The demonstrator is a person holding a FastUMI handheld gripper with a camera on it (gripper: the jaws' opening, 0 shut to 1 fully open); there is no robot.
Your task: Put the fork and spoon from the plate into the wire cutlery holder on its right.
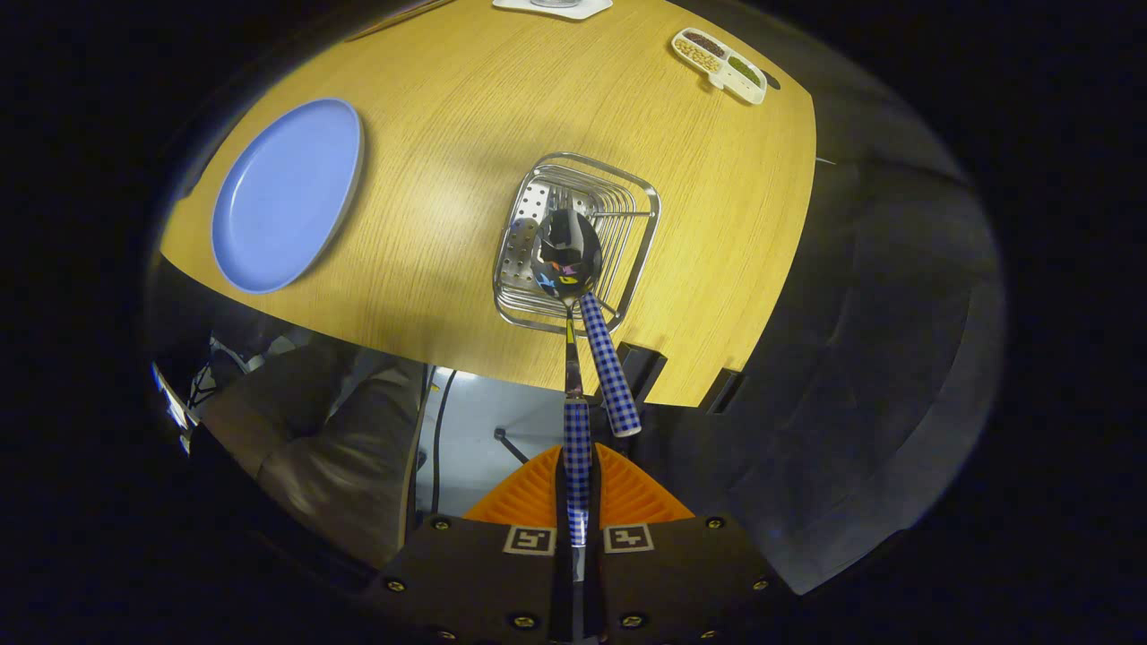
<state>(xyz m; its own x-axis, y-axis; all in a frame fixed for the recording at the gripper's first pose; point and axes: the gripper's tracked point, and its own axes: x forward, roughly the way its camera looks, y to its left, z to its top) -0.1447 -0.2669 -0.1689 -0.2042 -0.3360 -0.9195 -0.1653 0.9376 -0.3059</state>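
A wooden table fills the scene. At its far side lies a white snack tray with 3 compartments holding beans and seeds. A white coaster sits at the far edge. Cables trail over the pale floor below.

My gripper clamps a mirror-glossy metal spoon above the shiny chromed wire cutlery holder, matt blue plate and smooth wood-grain table.
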